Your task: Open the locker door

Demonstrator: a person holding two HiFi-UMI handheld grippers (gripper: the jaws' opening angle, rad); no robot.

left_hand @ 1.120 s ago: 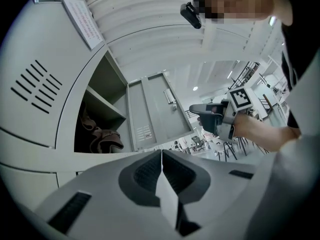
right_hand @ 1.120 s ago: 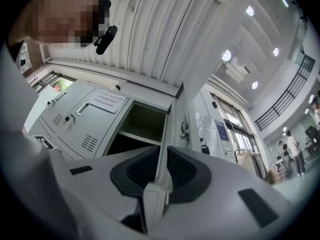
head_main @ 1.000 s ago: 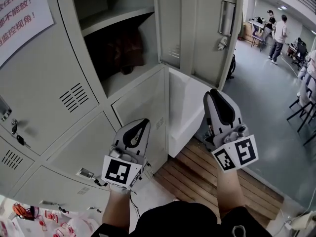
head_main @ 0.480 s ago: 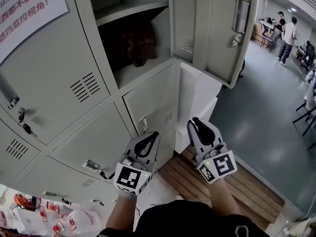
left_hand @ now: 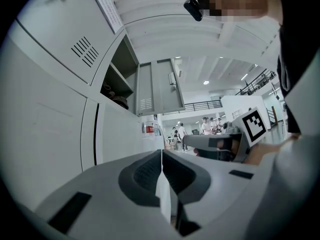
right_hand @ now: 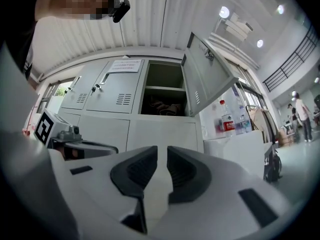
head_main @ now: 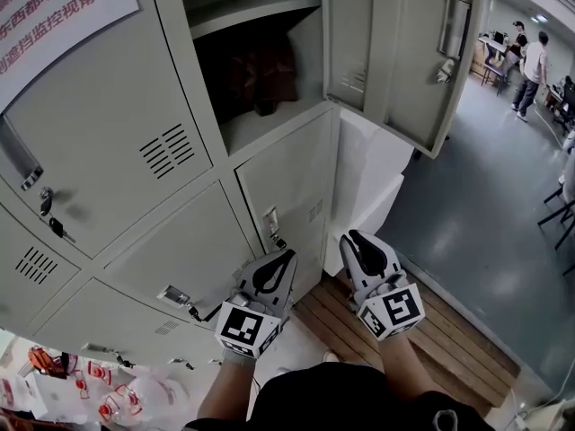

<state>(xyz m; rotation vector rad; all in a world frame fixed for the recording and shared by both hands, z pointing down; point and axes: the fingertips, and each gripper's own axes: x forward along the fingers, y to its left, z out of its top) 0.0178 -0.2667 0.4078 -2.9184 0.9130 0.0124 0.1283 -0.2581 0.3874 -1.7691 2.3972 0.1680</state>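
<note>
The upper locker's door (head_main: 404, 52) stands swung open to the right, with its handle (head_main: 455, 27) on the outer face. The open compartment (head_main: 269, 124) holds a dark brownish bundle (head_main: 256, 74) under a shelf. Both grippers are held low near the person's body, well below and apart from that door. My left gripper (head_main: 286, 257) is shut and empty, pointing at the lower closed locker door (head_main: 287, 187). My right gripper (head_main: 352, 238) is beside it, jaws nearly together with only a thin slit and nothing in them. The right gripper view shows the open door (right_hand: 207, 79) up ahead.
Closed grey lockers fill the left, one with keys (head_main: 56, 227) hanging in its lock, and a paper notice (head_main: 63, 7) above. A white box (head_main: 368, 187) stands right of the lockers on a wooden pallet (head_main: 449, 330). People (head_main: 535, 70) stand far off at right. A printed bag (head_main: 108, 402) lies bottom left.
Both grippers have dropped and drawn back toward the body; the right one has come down farthest. The locker door has stayed open. Jaws look unchanged.
</note>
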